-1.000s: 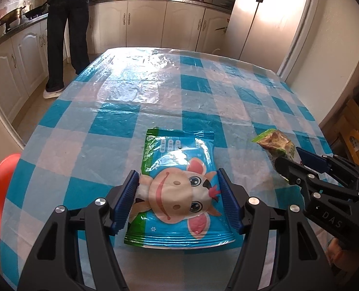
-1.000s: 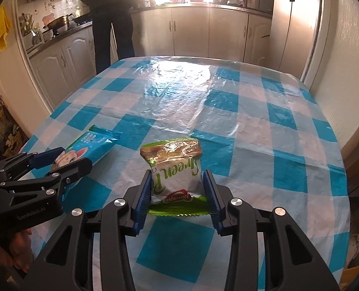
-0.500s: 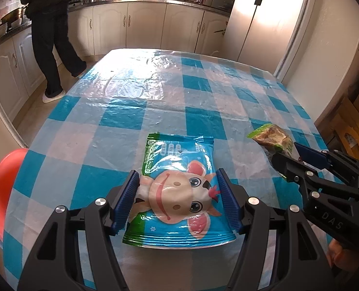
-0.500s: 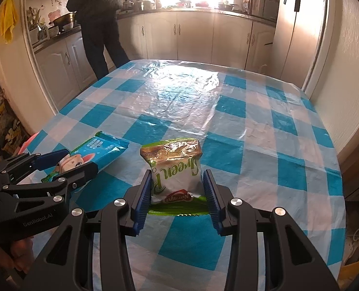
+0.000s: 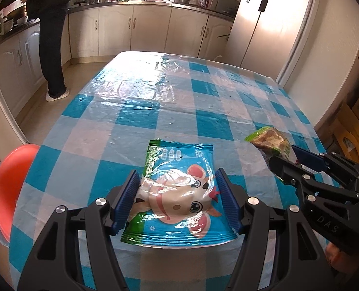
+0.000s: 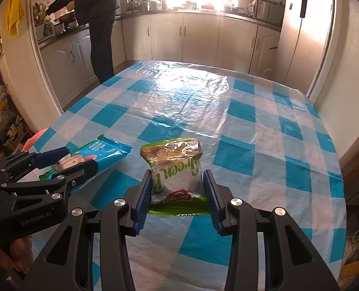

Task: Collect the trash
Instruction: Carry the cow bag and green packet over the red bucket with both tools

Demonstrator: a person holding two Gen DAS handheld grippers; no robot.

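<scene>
My left gripper (image 5: 178,197) is shut on a blue and green snack bag with a cartoon cow (image 5: 177,194) and holds it above the checked table (image 5: 155,101). The bag also shows in the right wrist view (image 6: 99,155), between the left gripper's fingers (image 6: 58,167). My right gripper (image 6: 178,194) is shut on a white and green snack packet (image 6: 177,169), held off the table. In the left wrist view that packet (image 5: 269,140) sticks out of the right gripper (image 5: 298,165) at the right.
A red bin with a bag liner (image 5: 7,189) stands beside the table's left edge. A person in dark clothes (image 6: 99,24) stands at the kitchen counter beyond the table. A fridge (image 6: 305,31) is at the far right. Boxes (image 5: 356,121) stand right of the table.
Both grippers have risen and pulled back with their packets, so more of the table and kitchen shows. The person at the counter has shifted stance.
</scene>
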